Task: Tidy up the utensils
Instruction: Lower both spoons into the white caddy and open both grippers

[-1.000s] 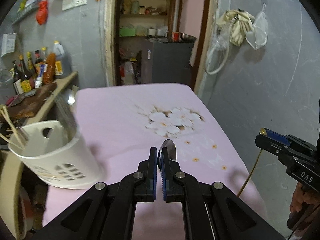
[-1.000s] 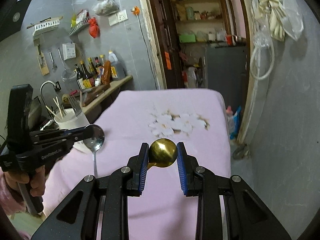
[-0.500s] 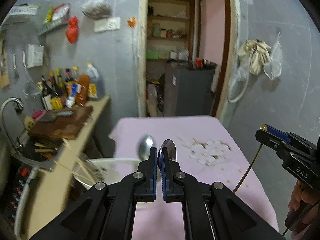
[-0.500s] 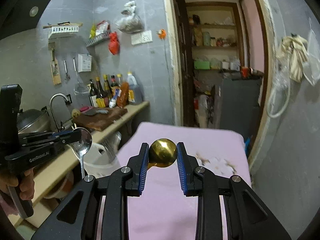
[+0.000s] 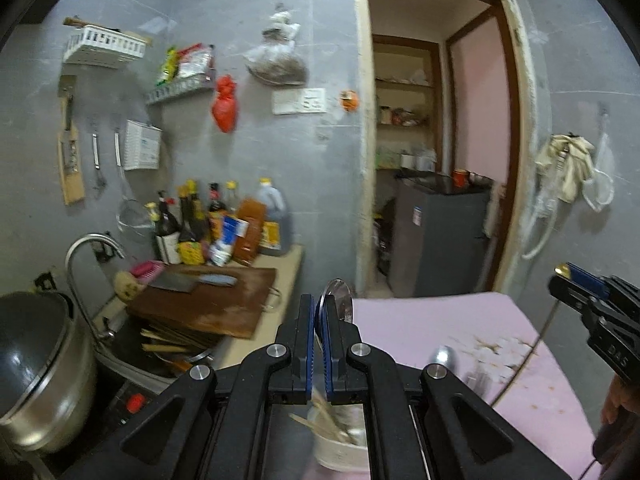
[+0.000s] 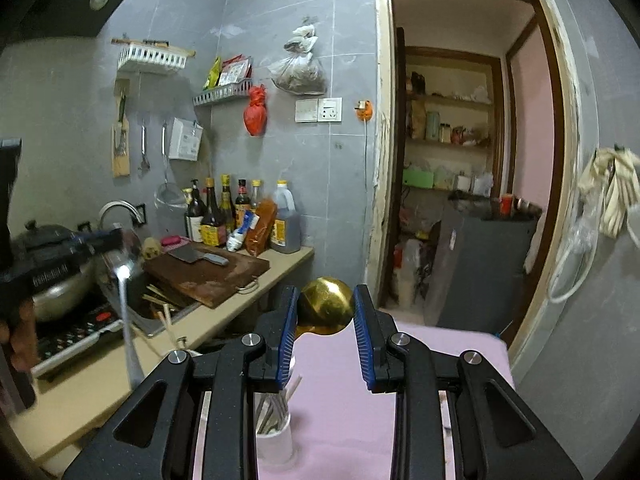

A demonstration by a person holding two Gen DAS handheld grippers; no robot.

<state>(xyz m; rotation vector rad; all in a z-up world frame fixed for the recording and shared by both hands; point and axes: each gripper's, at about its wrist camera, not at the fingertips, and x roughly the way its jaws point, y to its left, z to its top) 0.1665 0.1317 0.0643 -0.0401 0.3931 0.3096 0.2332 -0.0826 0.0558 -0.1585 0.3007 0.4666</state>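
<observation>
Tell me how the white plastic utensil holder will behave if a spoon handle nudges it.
The white plastic utensil holder looks thin-walled and light, so it would probably slide on the pink tablecloth. It stands narrow and upright with utensils poking above its rim, so it may tip rather than stay put.

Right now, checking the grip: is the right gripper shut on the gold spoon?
Yes: right gripper pads flank the gold spoon bowl.

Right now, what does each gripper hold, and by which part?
Left gripper: silver spoon, at its bowl. Right gripper: gold spoon, across its bowl.
</observation>
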